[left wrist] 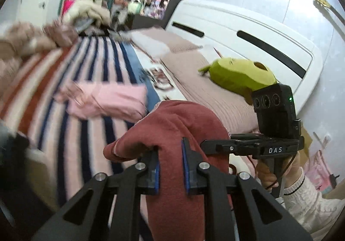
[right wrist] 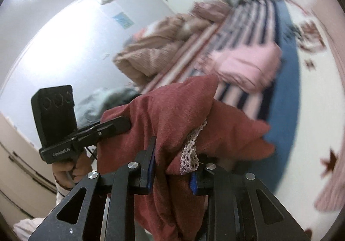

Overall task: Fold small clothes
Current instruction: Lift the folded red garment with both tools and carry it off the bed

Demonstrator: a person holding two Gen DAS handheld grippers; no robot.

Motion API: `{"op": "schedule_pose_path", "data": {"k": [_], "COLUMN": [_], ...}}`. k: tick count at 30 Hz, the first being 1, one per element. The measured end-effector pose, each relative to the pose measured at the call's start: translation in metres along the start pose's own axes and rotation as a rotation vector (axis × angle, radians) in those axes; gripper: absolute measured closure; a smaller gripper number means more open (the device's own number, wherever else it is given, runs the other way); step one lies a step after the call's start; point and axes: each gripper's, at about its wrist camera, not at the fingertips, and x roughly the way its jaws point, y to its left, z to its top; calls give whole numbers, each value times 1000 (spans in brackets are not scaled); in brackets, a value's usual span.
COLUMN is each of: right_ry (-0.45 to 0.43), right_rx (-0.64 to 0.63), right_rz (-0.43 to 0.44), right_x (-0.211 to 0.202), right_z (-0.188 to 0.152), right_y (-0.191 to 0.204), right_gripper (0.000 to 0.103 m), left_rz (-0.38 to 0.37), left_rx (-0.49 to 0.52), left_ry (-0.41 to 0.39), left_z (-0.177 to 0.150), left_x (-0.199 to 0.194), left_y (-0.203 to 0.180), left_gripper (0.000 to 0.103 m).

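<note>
Holding the red garment (left wrist: 172,133) up off the striped blanket (left wrist: 90,64), we have both grippers clamped on it — the left gripper (left wrist: 170,167) pinching a fold, the right gripper (right wrist: 172,167) closed near its lace trim (right wrist: 189,154). Beyond it, a folded pink garment (left wrist: 112,100) lies on the blanket.

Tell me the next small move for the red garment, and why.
Probably lower it onto the striped blanket and spread it: both the left gripper and right gripper pinch the red garment bunched in the air, unfolded.
</note>
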Motion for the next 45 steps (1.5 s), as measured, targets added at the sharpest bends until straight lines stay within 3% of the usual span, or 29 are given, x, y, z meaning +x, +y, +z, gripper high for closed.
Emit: {"op": "schedule_pose_path", "data": {"k": [11,14,19,23,28,30,34,37,40,43,45], "right_ry": [-86,-84,-36,49,174,202,234,234,218,209,204], "right_rx": [-225,-254,-237,-187,-148,-158,-179,-182,-211,-227,-224], "right_rz": [193,251,323,309,208,169,112,97,53,40,40], "right_x": [47,72,127,190,278,299,326,321,311,302,296], "right_z": [97,119,146,152,134,128,120,114,114,114,116], "right_y": [165,206,247,256,244,235,226,225,228,227,224], "right_gripper": [83,83,84,84,84,83,77,73,55,50,49], "left_rz": [270,337,400,445,462,443,425,411,430,455,459], "left_rx": [38,8,-98,-216,-370,-410,-418,-415,-389,-366,-364], "left_ry": [-138,-163,-147,-76,21,17,9,-2,-6,-28,-43], "left_z": [73,87,90,69,16,-1,-13,-12,-5,1,2], "left_x": [-174,-223,-267,-261,-229,-221,-214,-215,-216,-223,-228], "left_y": [37,59,113,182,270,284,294,292,283,274,270], "left_gripper": [90,90,90,90,88,86,83,80,70,58,56]}}
